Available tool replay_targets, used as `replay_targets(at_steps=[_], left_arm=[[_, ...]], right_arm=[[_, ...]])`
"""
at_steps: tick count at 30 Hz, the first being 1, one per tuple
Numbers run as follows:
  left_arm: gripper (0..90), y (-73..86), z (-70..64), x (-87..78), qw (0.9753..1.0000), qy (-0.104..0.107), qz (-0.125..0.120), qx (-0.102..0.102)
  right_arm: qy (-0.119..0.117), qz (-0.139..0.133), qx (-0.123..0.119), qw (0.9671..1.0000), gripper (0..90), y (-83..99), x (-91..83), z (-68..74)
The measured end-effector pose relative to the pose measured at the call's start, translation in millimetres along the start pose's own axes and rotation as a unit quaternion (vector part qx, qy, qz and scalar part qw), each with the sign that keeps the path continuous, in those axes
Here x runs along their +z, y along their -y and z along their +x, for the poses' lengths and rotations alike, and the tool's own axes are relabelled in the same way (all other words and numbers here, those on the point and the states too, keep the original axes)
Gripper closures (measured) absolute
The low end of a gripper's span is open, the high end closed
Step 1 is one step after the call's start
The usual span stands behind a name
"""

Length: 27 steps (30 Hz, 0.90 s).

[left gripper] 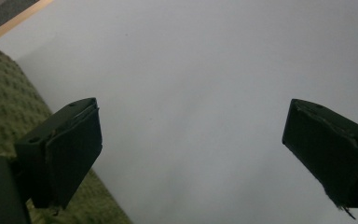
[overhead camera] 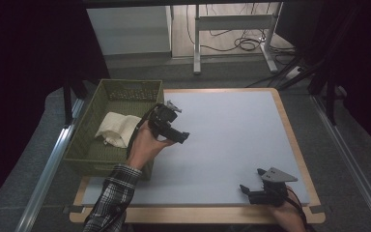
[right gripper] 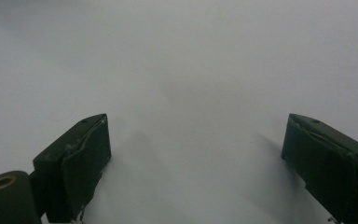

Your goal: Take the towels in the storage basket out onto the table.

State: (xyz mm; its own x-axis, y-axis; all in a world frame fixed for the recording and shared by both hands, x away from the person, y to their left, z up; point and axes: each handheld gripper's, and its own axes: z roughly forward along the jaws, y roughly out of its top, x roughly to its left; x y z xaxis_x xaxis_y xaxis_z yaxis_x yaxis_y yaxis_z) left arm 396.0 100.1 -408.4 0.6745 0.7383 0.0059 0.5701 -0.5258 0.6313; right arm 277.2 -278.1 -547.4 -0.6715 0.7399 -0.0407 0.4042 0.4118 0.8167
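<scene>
With the cloth (overhead camera: 115, 128) lying in the basket (overhead camera: 87, 150) at left, both grippers, left (overhead camera: 182, 137) and right (overhead camera: 251, 181), hover wide-jawed and empty over the counter (overhead camera: 232, 140).

Left tool (overhead camera: 181, 137) and right tool (overhead camera: 251, 181) both gape, empty

Wood-edged table (overhead camera: 290, 125) with pale blue-grey top. Grey carpet floor (overhead camera: 222, 72) beyond. Far side: white desk frame legs (overhead camera: 197, 43), loose black cables (overhead camera: 244, 43). Dark surroundings left and right.
</scene>
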Motion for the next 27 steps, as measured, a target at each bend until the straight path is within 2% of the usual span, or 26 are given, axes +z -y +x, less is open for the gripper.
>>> replay_targets(at_steps=[3,4,5,6,7,10,13,14,15,16,17,19,24,27], left_arm=[[4.8,1.1,6.2,-3.5,1.0000,-0.005,0.001,-0.004],[4.9,2.1,12.7,-7.9,0.9999,-0.012,0.004,-0.006],[4.9,2.1,12.7,-7.9,0.9999,-0.012,0.004,-0.006],[5.0,3.3,19.7,-12.9,0.9998,-0.017,0.002,-0.013],[5.1,3.3,19.7,-12.9,0.9998,-0.017,0.002,-0.013],[5.4,6.3,33.7,-22.4,0.9993,-0.029,0.007,-0.021],[5.5,8.2,40.2,-27.3,0.9990,-0.037,0.008,-0.022],[5.5,10.2,47.4,-31.7,0.9988,-0.042,0.008,-0.025],[5.5,10.2,47.4,-31.7,0.9988,-0.042,0.008,-0.025],[5.5,12.6,54.3,-35.8,0.9983,-0.049,0.009,-0.029],[5.5,12.6,54.3,-35.8,0.9983,-0.049,0.009,-0.029],[5.5,16.8,66.7,-41.4,0.9971,-0.066,0.014,-0.037],[5.5,28.1,89.9,-45.2,0.9948,-0.077,0.023,-0.063],[5.5,33.8,97.4,-44.6,0.9940,-0.083,0.026,-0.066]], right_arm=[[0.000,0.000,0.000,1.0000,8.1,0.0,0.0,0.0],[0.000,0.000,0.000,1.0000,8.1,0.0,0.0,-0.1],[0.000,0.000,-0.001,1.0000,8.2,0.0,0.0,-0.1],[0.000,0.000,0.000,1.0000,8.2,0.0,0.0,0.0],[0.000,0.000,0.000,1.0000,8.2,0.0,0.0,-0.1],[0.000,0.000,0.000,1.0000,8.2,0.0,0.0,0.0],[0.000,0.000,0.000,1.0000,8.2,0.0,0.0,0.0],[0.000,0.000,0.000,1.0000,8.1,0.0,0.1,0.0],[0.000,0.000,0.000,1.0000,8.1,0.0,0.1,0.0],[0.000,0.000,0.000,1.0000,8.1,0.0,0.0,0.0],[0.000,0.000,0.000,1.0000,8.1,0.0,0.0,0.0],[0.000,0.000,0.000,1.0000,8.2,0.0,0.0,0.0],[0.000,0.000,0.000,1.0000,8.1,0.0,0.0,0.0],[0.000,0.000,0.000,1.0000,8.2,0.0,0.0,0.0]])
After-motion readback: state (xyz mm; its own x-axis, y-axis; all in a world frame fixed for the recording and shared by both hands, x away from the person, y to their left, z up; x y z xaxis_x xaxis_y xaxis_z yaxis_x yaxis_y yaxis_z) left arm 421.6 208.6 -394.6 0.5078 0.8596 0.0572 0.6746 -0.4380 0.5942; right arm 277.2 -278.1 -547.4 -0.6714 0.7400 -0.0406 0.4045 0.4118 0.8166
